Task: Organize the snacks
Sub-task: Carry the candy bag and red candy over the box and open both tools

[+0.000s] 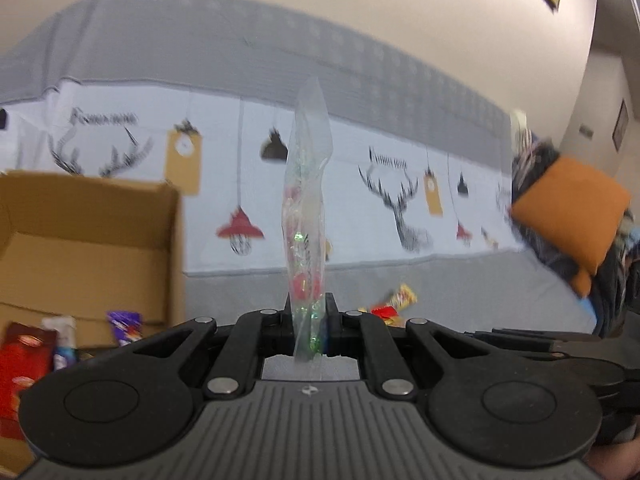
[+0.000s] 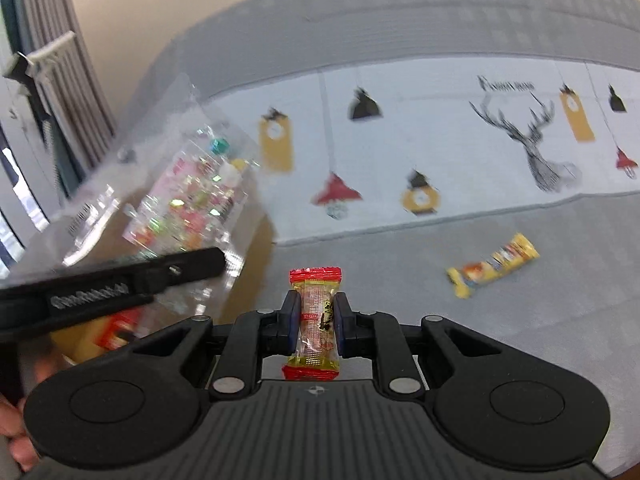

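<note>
My left gripper point(image 1: 308, 320) is shut on a clear bag of candies point(image 1: 306, 216), held edge-on and upright above the sofa seat. The same clear bag point(image 2: 188, 184) shows flat in the right wrist view, with the left gripper's finger point(image 2: 132, 276) across it. My right gripper point(image 2: 316, 320) is shut on a small red-and-yellow snack packet point(image 2: 316, 320). A cardboard box point(image 1: 88, 232) stands at the left with several snack packs point(image 1: 24, 364) in it. A yellow snack bar point(image 2: 494, 264) lies on the grey seat to the right.
A grey sofa with a white printed cover point(image 2: 460, 148) fills the background. An orange cushion point(image 1: 572, 208) lies at the right end. More small wrappers point(image 1: 394, 304) lie on the seat ahead of the left gripper.
</note>
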`<state>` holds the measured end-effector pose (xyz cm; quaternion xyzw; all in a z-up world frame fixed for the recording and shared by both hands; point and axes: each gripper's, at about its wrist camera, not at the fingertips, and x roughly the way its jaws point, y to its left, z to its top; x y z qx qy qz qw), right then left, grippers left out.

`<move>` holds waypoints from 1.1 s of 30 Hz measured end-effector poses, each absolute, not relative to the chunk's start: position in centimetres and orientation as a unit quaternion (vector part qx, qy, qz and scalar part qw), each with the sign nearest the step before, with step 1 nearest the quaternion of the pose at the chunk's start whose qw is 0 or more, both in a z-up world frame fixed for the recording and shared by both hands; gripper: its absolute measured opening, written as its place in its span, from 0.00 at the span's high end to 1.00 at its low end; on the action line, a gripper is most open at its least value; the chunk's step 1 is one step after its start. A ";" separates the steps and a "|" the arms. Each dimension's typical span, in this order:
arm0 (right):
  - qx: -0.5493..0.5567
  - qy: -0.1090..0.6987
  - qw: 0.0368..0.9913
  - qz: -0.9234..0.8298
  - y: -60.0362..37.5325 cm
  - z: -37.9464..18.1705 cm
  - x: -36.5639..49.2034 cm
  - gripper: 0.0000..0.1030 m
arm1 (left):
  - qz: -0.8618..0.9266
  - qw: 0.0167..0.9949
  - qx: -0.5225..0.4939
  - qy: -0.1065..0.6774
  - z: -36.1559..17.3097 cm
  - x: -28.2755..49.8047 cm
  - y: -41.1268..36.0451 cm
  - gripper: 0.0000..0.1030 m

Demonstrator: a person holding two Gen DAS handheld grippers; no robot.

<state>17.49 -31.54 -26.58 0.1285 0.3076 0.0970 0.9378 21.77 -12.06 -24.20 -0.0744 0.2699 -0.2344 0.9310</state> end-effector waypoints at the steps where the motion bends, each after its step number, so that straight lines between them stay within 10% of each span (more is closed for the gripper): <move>1: 0.132 0.300 0.939 0.102 -30.8 -25.8 17.3 0.82 | -0.230 0.934 -0.078 0.262 -23.6 21.4 -11.1 0.90; 17: 0.068 0.202 0.952 0.219 -17.3 -14.3 17.0 0.82 | -0.091 0.969 -0.157 0.169 -17.6 18.0 2.2 0.90; 33: 0.002 0.331 0.917 0.222 -10.2 -23.9 21.3 0.82 | -0.011 0.945 -0.145 0.294 -27.5 20.9 8.2 0.90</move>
